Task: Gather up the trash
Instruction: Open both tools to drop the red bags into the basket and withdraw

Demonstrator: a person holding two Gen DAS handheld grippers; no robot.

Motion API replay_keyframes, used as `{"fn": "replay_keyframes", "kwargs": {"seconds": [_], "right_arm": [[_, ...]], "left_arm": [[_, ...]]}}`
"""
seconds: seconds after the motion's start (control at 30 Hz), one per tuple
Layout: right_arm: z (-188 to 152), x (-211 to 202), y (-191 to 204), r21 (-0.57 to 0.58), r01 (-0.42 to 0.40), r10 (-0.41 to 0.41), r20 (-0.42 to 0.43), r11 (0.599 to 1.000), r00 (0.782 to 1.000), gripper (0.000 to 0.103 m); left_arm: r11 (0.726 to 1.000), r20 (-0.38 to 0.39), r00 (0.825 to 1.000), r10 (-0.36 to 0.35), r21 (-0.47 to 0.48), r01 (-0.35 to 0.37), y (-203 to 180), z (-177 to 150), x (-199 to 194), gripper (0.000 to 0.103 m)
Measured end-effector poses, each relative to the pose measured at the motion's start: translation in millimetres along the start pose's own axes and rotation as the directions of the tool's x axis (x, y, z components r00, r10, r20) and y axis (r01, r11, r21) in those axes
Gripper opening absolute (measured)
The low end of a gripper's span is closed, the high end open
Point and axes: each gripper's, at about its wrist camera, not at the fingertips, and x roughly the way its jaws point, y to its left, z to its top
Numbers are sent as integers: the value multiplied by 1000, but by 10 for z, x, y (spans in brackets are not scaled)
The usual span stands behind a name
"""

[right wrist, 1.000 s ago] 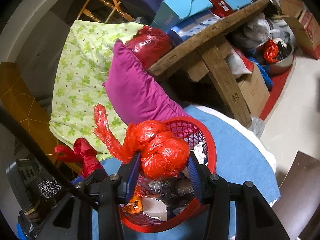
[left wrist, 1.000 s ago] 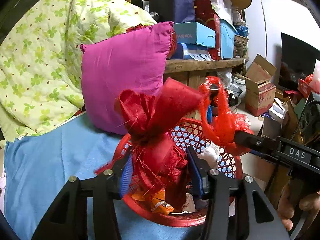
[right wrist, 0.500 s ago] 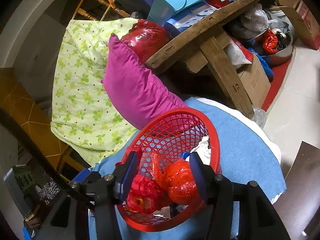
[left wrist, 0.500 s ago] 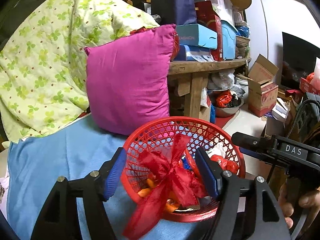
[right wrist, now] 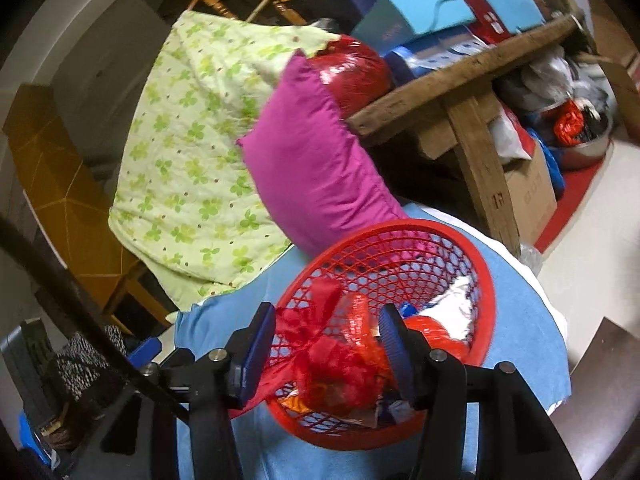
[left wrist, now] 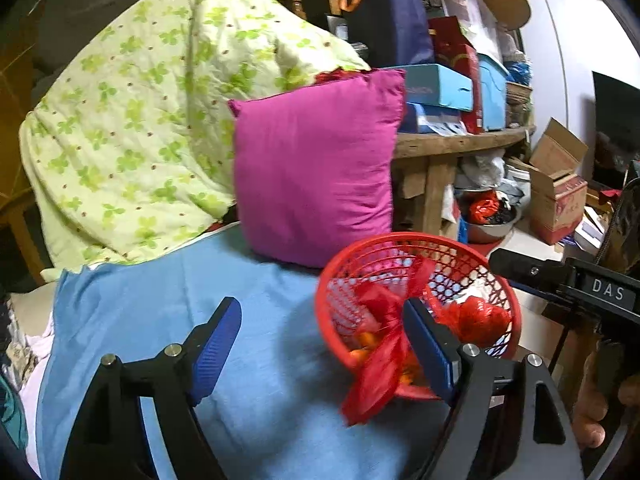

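A red mesh basket [left wrist: 496, 280] [right wrist: 456, 240] sits on the blue cloth. It holds a red ribbon bow [left wrist: 380, 344] [right wrist: 320, 344] that hangs over its near rim, a crumpled red plastic bag [left wrist: 480, 316] [right wrist: 436, 330], orange wrappers and white paper. My left gripper [left wrist: 320, 340] is open and empty, to the left of the basket above the cloth. My right gripper [right wrist: 326, 344] is open and empty, over the basket's near side; its body also shows at the right of the left wrist view [left wrist: 560, 276].
A magenta pillow [left wrist: 316, 168] [right wrist: 316, 176] and a green floral quilt [left wrist: 140, 120] [right wrist: 200, 140] stand behind the basket. A wooden bench [left wrist: 460, 148] [right wrist: 460, 76] with stacked boxes is at the right, cardboard boxes [left wrist: 556, 188] and a steel bowl on the floor beyond.
Both grippers opened and dropped the red bow and the red bag into the basket. The left gripper has since moved left, away from the basket.
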Motion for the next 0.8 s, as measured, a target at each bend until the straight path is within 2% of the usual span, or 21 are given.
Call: {"fn": "replay_keyframes", "kwargs": {"seconds": [0.43,0.8], "right_arm": [[-155,12,573,-165,-40,38,-10,986,999,61],[-418,101,1076,-299,-68,57,-45,952,997,65]], "left_arm": [[988,-18,992,121,-94,-122,549,-188,-310,84],[967,-39,979,199,-152,-203,927,-333,-542,84]]}}
